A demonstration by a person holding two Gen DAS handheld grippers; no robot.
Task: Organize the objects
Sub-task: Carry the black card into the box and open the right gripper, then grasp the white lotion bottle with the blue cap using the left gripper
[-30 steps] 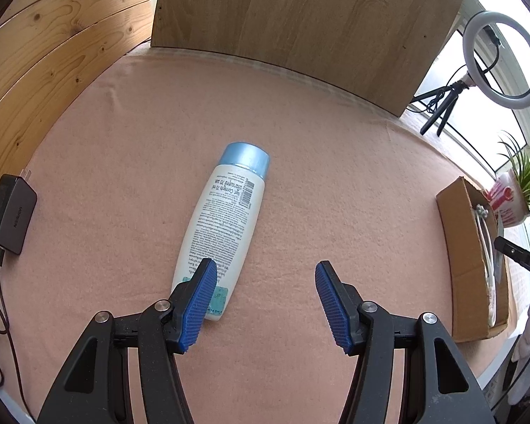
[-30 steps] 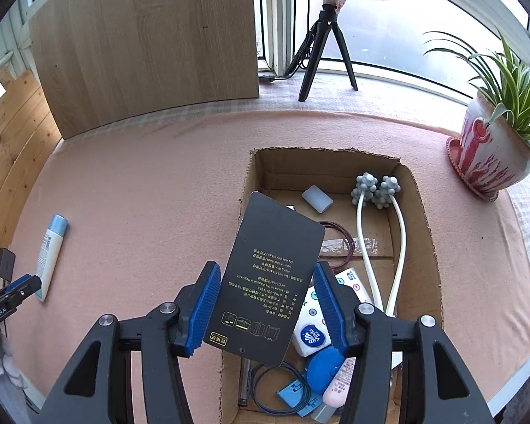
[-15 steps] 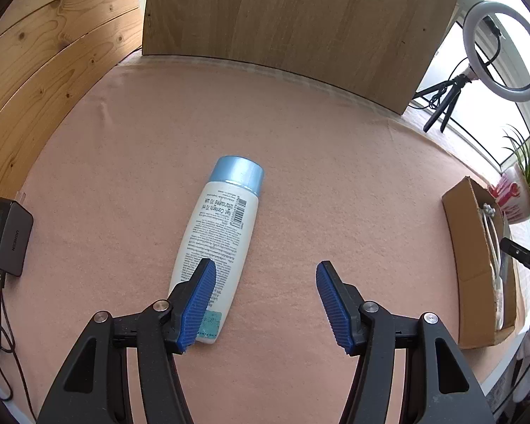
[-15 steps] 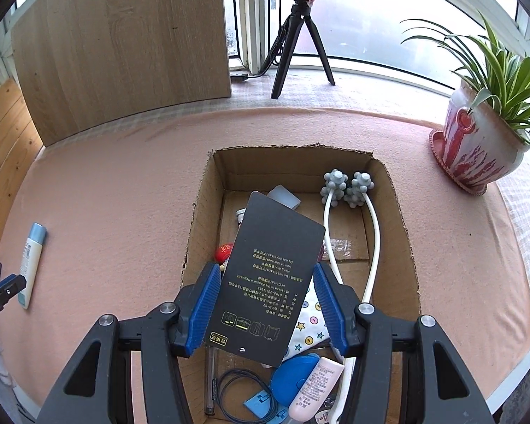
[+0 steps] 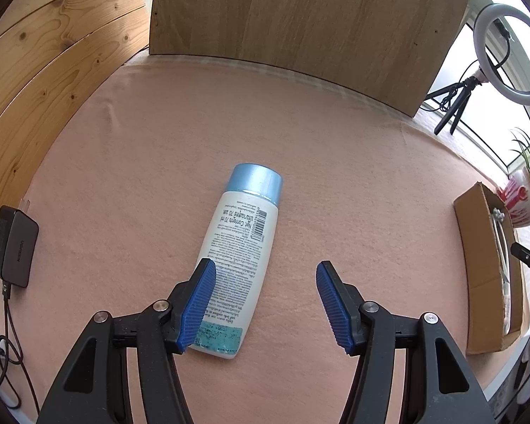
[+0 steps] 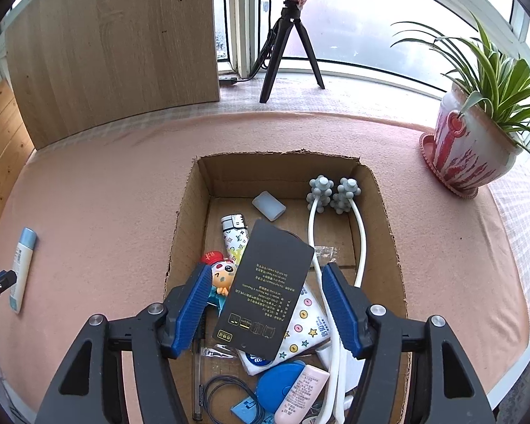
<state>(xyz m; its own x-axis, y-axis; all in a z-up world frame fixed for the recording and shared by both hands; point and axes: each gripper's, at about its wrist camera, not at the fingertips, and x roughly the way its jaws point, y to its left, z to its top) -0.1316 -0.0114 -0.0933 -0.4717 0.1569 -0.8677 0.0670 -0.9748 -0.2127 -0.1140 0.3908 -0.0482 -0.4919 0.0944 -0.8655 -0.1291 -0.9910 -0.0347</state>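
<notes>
Pink felt cloth [image 5: 335, 162] covers the work surface, backed by a wood panel [image 5: 300, 14] and pine wall boards, with a ring light on a tripod [image 6: 289, 31] and a potted spider plant [image 6: 477, 130] by the window. On the cloth sits an open cardboard box [image 6: 190, 212], crowded with a white two-armed massager with grey knobbed heads [image 6: 335, 194], a patterned lighter [image 6: 235, 235], a small cartoon figure [image 6: 222, 272], a pale translucent cap, a blue round case, a pink tube and a coiled cord. The right gripper [image 6: 265, 304] hovers over the box with its blue pads spread wide; a black card with gold print [image 6: 268, 286] lies tilted between them, and no pad visibly touches it. Well apart to the left, a white lotion bottle with a light blue cap [image 5: 242, 247] lies flat on the cloth, label text up, cap pointing away. The left gripper [image 5: 265, 304] hangs above its lower end, jaws wide apart and empty, the left pad overlapping the bottle in view. A black power adapter [image 5: 12, 245] rests at the cloth's left edge.
</notes>
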